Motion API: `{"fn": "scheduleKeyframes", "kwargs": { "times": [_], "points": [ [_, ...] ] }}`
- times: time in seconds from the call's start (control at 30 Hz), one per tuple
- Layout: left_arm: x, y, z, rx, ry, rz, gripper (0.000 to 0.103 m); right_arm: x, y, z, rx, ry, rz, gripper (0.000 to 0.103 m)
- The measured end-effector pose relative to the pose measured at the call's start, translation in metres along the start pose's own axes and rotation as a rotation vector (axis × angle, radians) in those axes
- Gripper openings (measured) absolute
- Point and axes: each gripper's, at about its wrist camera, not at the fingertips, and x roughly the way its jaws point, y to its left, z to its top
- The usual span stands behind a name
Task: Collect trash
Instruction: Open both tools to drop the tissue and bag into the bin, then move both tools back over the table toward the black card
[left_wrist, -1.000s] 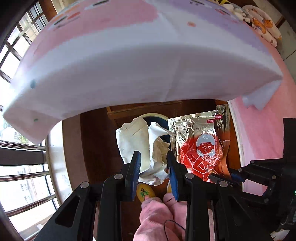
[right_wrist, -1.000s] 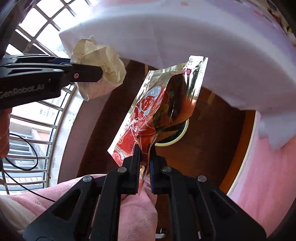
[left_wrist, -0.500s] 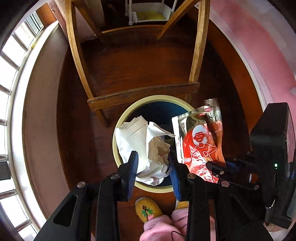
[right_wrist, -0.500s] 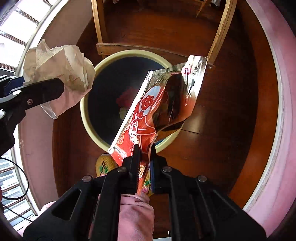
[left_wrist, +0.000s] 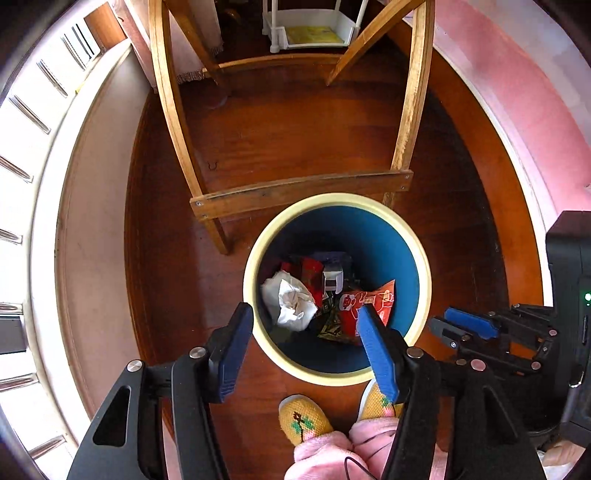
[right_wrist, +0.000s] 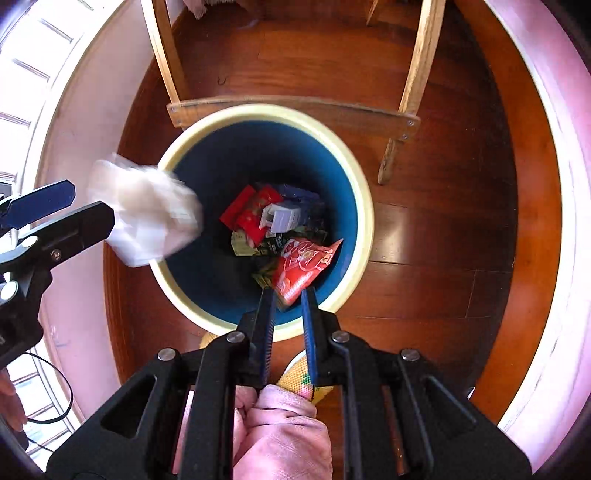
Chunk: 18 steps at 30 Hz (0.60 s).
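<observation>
A round bin with a cream rim (left_wrist: 338, 201) (right_wrist: 365, 206) and blue inside stands on the wood floor below both grippers. It holds several wrappers. My left gripper (left_wrist: 304, 321) is open and empty above it; crumpled white paper (left_wrist: 291, 302) lies inside at the left. In the right wrist view the paper (right_wrist: 147, 214) is a blurred shape just off the left gripper's fingers (right_wrist: 48, 206), over the rim. My right gripper (right_wrist: 288, 295) is open over the near rim, and the red and silver pouch (right_wrist: 303, 266) (left_wrist: 365, 306) lies in the bin.
A wooden chair frame (left_wrist: 295, 192) (right_wrist: 291, 107) stands just behind the bin. My yellow slippers (left_wrist: 304, 419) are at the bin's near side. A pink wall (left_wrist: 535, 110) runs on the right, a barred window (left_wrist: 22, 184) on the left, and a white rack (left_wrist: 310, 26) stands at the back.
Both grippers have opened. The white paper left the left gripper and the pouch left the right gripper; both dropped into the bin.
</observation>
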Motion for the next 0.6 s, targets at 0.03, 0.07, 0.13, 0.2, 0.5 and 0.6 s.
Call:
{"fn": "scheduleKeyframes", "kwargs": {
  "times": [0.03,0.07,0.13,0.2,0.5,0.6],
  "points": [
    [-0.005,0.002,0.000,-0.002,-0.006,-0.004,0.064,-0.008,0.001,-0.002,0.006,-0.004,0.004,0.012],
    [-0.012,0.003,0.001,-0.004,-0.011,-0.003,0.067,-0.015,0.001,-0.003,0.013,-0.011,0.008,0.012],
    [-0.026,0.005,0.002,-0.008,-0.015,0.004,0.067,-0.025,0.005,-0.002,0.025,-0.015,0.012,0.012],
    [-0.043,0.007,0.004,-0.019,-0.019,0.011,0.067,-0.043,0.007,-0.006,0.039,-0.020,0.014,0.012],
    [-0.179,0.014,0.003,-0.033,-0.086,0.010,0.067,-0.167,0.032,-0.020,0.056,-0.084,0.051,0.012],
    [-0.232,0.012,0.000,-0.004,-0.112,0.004,0.067,-0.220,0.042,-0.024,0.054,-0.127,0.061,0.012]
  ]
}}
